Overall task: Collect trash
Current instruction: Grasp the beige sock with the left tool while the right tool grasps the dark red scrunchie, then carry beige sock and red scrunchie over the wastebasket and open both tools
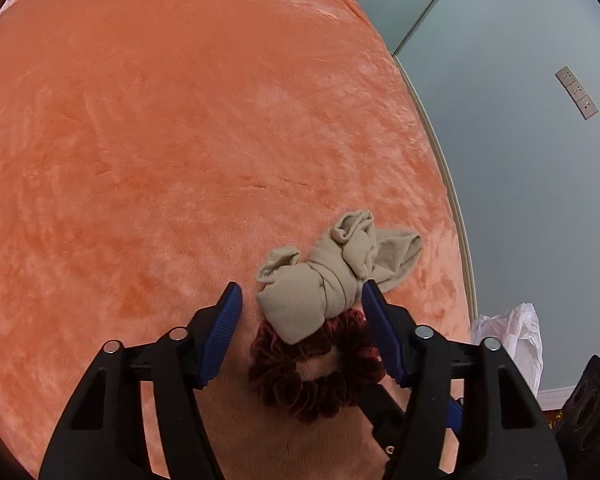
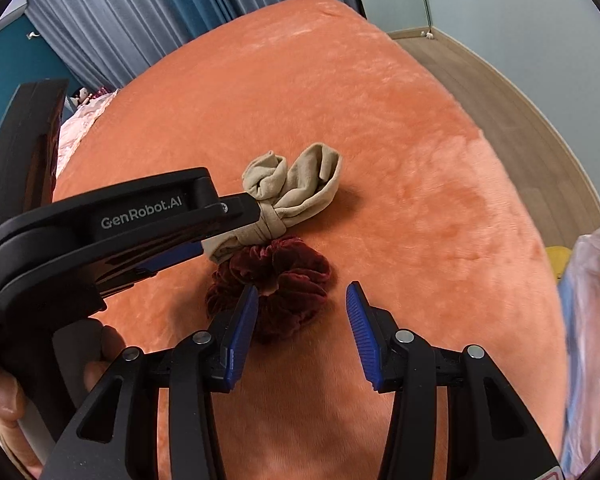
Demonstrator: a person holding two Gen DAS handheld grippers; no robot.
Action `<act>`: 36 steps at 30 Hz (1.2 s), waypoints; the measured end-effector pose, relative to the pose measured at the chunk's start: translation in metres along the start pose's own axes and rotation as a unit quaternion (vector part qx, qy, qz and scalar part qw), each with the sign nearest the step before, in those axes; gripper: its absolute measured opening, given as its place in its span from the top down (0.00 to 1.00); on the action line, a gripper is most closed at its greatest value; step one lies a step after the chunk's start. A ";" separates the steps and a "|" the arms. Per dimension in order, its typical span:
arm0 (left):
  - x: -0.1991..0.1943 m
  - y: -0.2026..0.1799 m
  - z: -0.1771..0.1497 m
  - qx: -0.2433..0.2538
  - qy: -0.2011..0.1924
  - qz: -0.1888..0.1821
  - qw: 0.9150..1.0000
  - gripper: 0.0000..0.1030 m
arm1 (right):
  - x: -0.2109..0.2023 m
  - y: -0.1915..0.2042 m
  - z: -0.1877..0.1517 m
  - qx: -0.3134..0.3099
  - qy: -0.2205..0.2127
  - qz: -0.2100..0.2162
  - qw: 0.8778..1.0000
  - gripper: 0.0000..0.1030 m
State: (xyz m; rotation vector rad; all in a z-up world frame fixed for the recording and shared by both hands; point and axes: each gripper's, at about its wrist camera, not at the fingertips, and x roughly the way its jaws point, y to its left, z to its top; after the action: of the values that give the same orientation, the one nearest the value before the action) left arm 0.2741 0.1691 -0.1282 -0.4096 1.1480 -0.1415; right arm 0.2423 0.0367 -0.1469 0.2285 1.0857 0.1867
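A beige knotted sock (image 1: 320,292) lies on a dark red velvet scrunchie (image 1: 312,380) on the orange plush bed cover (image 1: 180,140). My left gripper (image 1: 300,286) is open and straddles the sock: its right pad touches the cloth and its left pad stands clear of it. In the right wrist view, the sock (image 2: 296,184) and the scrunchie (image 2: 284,276) sit just ahead. My right gripper (image 2: 302,288) is open, low over the cover, with the scrunchie's near edge between its tips. The left gripper (image 2: 240,226) reaches in from the left, held by a hand (image 2: 4,392).
A white plastic bag (image 1: 512,332) hangs off the bed's right edge and shows as a translucent bag (image 2: 592,320) at the right rim. A black box (image 1: 588,412) stands by the wall. Wooden floor (image 2: 500,92) runs beyond the bed, with curtains (image 2: 120,12) behind it.
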 end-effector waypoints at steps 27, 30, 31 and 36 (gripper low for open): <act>-0.067 -0.095 -0.035 0.072 -0.041 -0.051 0.995 0.71 | -0.113 -0.065 -0.018 0.073 -0.074 0.032 0.994 0.86; -0.079 -0.125 -0.049 0.090 -0.045 -0.063 0.993 0.71 | -0.142 -0.085 -0.020 0.086 -0.099 0.026 0.991 0.86; -0.081 -0.133 -0.052 0.096 -0.046 -0.065 0.992 0.71 | -0.152 -0.091 -0.022 0.091 -0.107 0.024 0.990 0.86; -0.093 -0.177 -0.072 0.127 -0.049 -0.085 0.987 0.71 | -0.199 -0.122 -0.030 0.111 -0.142 0.009 0.984 0.86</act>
State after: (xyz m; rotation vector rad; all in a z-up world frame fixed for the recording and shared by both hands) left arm 0.1877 0.0186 -0.0054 -0.2833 0.9830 -0.4078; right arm 0.1295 -0.1302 -0.0246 0.4514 0.8195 0.0470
